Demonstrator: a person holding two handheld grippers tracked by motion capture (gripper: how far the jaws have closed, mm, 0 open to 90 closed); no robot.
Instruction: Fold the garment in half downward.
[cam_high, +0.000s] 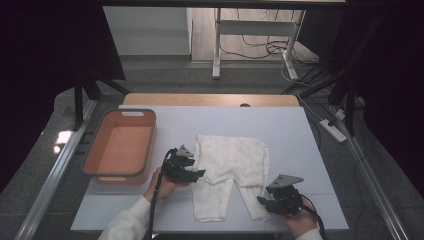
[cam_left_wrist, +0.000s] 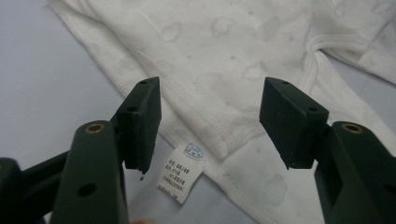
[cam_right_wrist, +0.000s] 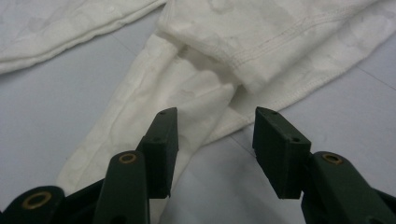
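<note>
A white patterned garment (cam_high: 232, 160) with two legs lies flat on the pale table (cam_high: 285, 125), legs toward me. My left gripper (cam_high: 200, 173) sits at its left edge, open; in the left gripper view the jaws (cam_left_wrist: 210, 123) straddle the hemmed edge of the garment (cam_left_wrist: 224, 56) and a small care label (cam_left_wrist: 181, 173). My right gripper (cam_high: 261, 201) is at the lower end of the right leg, also open. In the right gripper view its jaws (cam_right_wrist: 215, 144) hover over the folded leg of the garment (cam_right_wrist: 187, 93), nothing pinched between them.
An orange basket (cam_high: 120, 113) with a grey rim stands at the table's left side, nothing inside. Beyond the far table edge are a desk frame (cam_high: 218, 45), cables and a power strip (cam_high: 334, 129) on the floor.
</note>
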